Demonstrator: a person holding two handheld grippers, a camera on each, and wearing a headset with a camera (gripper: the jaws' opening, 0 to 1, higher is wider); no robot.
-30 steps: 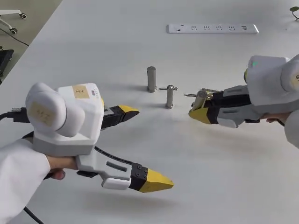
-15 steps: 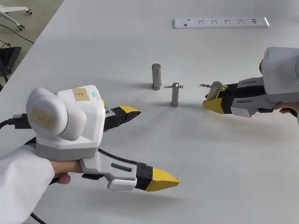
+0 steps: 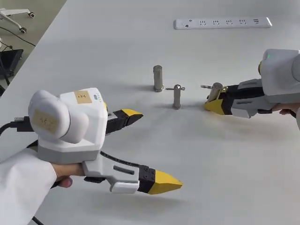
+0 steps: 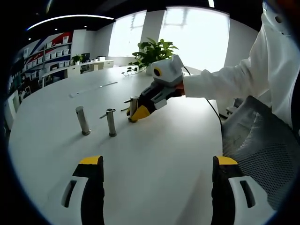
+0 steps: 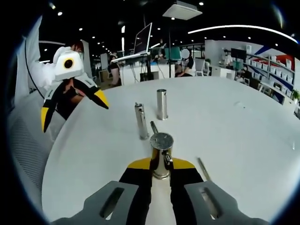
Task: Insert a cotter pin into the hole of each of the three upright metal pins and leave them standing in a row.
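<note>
Since a second ago, your right gripper (image 3: 212,101) has drawn its metal pin (image 3: 215,91) a little farther to the right, away from the middle pin (image 3: 177,97). Your left gripper (image 3: 159,149) has barely shifted.

Nearest you, on the left, the left gripper hangs over the white table (image 3: 140,47) with its jaws spread wide and nothing between them.

Farther out on the right, the right gripper's jaws are closed on the lower part of the metal pin, which stands roughly upright. A cotter pin (image 3: 206,86) sticks out sideways near its top.

Just left of it stands the middle pin, apart from the gripper, with a second cotter pin (image 3: 172,88) through its head. The far pin (image 3: 158,78) stands upright just beyond and to its left.

At the far edge lies a power strip (image 3: 222,23).
</note>
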